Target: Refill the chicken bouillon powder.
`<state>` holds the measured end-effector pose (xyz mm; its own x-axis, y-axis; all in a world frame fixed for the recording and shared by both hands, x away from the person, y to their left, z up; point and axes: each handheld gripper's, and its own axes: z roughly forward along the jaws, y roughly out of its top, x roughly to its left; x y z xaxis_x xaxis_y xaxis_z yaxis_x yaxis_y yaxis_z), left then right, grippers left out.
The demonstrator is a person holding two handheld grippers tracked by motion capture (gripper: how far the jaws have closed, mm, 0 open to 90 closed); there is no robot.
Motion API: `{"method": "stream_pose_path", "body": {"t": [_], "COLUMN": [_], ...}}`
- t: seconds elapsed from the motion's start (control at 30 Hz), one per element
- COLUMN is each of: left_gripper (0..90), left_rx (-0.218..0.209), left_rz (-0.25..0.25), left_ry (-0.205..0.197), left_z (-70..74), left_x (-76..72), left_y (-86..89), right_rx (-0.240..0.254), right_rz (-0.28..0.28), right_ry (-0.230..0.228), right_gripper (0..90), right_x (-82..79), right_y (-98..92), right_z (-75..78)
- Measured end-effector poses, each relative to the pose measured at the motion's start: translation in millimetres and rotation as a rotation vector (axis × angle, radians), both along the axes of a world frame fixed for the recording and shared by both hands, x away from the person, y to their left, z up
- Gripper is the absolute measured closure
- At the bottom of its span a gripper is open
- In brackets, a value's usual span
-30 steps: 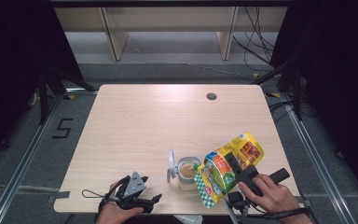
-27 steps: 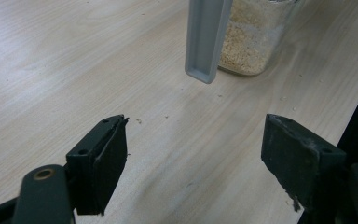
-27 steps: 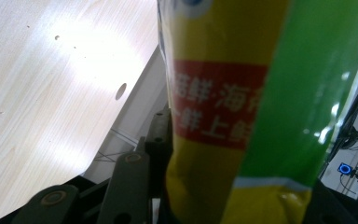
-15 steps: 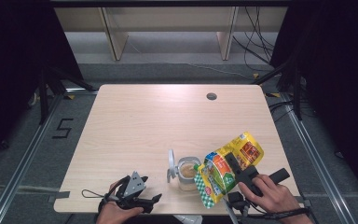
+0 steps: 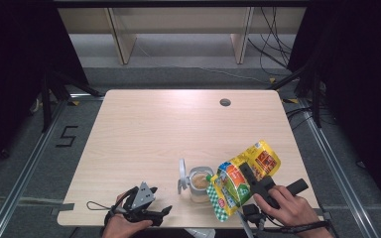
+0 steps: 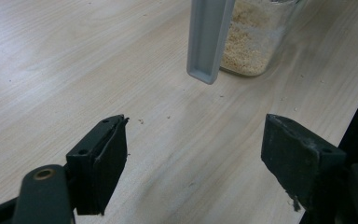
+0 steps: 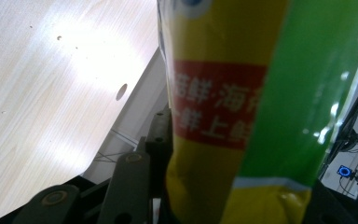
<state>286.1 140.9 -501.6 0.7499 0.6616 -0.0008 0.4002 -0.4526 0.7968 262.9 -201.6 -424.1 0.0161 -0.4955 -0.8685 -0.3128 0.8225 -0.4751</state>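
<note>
A yellow and green snack bag (image 5: 235, 179) hangs tilted over a small glass jar (image 5: 199, 182) near the table's front edge. My right gripper (image 5: 246, 173) is shut on the bag, whose printed side (image 7: 233, 107) is pinched between the jaws in the right gripper view. The jar (image 6: 256, 42) holds beige granules, and its grey flip lid (image 5: 182, 174) stands open on the left. My left gripper (image 5: 159, 210) rests on the table to the jar's left, pointing at it. Its jaws (image 6: 191, 163) stand open with only bare wood between them, a short way from the lid (image 6: 208, 37).
The light wooden table (image 5: 168, 129) has a small round cable hole (image 5: 224, 102) at the back right. Shelving and cables lie on the floor beyond the far edge. A few crumbs dot the wood near the jar.
</note>
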Motion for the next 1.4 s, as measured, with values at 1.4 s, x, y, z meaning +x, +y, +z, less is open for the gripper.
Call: {"method": "stream_pose_path", "body": {"t": [1.4], "left_gripper": [22.3], "left_rx": [-0.002], "left_rz": [-0.005], "left_ry": [0.002], "left_z": [0.7], "left_x": [-1.0], "left_y": [0.0], "right_rx": [0.002], "right_rz": [0.015], "right_ry": [0.009], "right_gripper": [66.2], "right_x": [0.6], "right_y": [-1.4], "right_z": [0.4]}}
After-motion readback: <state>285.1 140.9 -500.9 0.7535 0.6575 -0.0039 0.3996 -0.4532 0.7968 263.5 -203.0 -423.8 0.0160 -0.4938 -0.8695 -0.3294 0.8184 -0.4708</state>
